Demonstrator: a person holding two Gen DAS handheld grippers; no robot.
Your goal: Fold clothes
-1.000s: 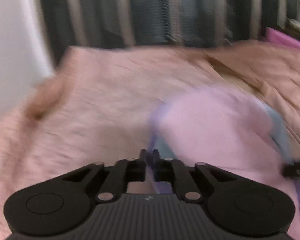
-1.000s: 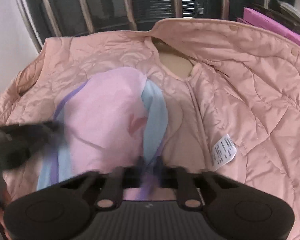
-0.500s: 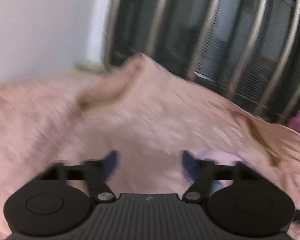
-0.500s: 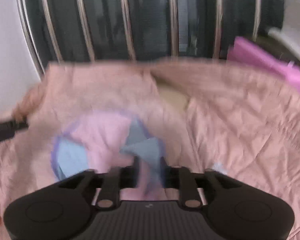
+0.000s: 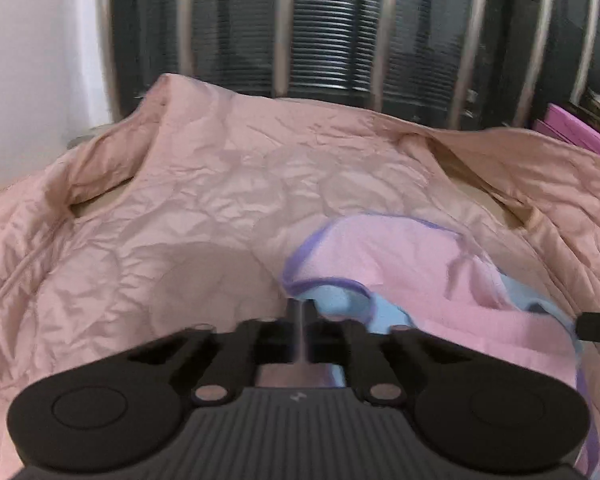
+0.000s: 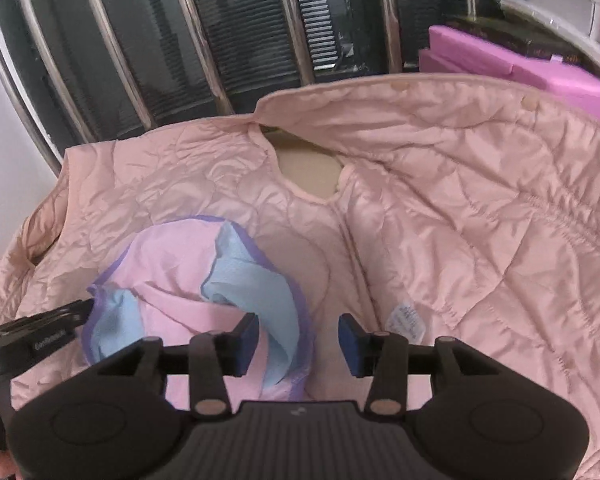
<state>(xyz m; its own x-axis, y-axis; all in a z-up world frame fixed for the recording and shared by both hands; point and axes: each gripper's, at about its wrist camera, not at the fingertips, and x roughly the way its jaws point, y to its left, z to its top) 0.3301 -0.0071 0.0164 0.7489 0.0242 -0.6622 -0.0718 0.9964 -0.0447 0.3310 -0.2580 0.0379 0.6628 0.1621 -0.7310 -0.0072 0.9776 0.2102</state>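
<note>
A small pink garment (image 5: 400,256) with blue lining and purple trim lies crumpled on a spread-out pink quilted jacket (image 5: 220,184). My left gripper (image 5: 300,306) is shut on the garment's purple-trimmed edge at its near left corner. The right wrist view shows the same garment (image 6: 168,264) on the jacket (image 6: 460,208), with the left gripper (image 6: 86,306) pinching that corner. My right gripper (image 6: 298,336) is opening. Its blue pads stand apart, with a blue fold of the garment loose between them near the left pad. Its tip (image 5: 596,326) shows at the right edge of the left wrist view.
Metal railing bars (image 6: 204,48) with dark slats behind run along the far edge. A magenta box (image 6: 520,68) sits at the back right. A white care label (image 6: 406,318) shows on the jacket's lining. A white wall (image 5: 32,60) rises on the left.
The left gripper opened and swung off to the left, then came back and shut on the garment's edge. The right gripper went from shut on the blue fold to open.
</note>
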